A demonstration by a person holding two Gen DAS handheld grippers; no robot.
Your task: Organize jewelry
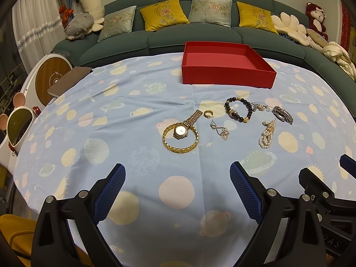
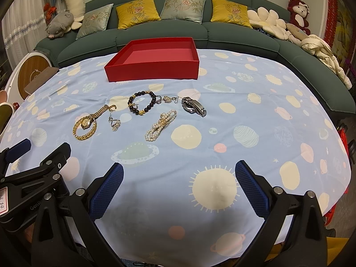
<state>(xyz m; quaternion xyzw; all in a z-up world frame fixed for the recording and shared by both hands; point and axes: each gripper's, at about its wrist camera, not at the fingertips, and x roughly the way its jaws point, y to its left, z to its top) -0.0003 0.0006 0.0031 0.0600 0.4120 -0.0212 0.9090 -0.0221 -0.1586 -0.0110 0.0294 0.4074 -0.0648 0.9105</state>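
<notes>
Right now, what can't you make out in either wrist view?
- Red box floor nearest the cameras: hidden by its front wall, both views.
- Gold watch dial: too small to read.
- Small silver pieces beside the bead bracelet: tangled, type unclear.
- Right gripper: cut off in left view.

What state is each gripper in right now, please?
Left gripper: open, holding nothing, above the tablecloth.
Right gripper: open, holding nothing, above the same cloth.

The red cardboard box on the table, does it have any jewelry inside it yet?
No, the red cardboard box shows only its bare pink floor, with nothing lying inside.
</notes>
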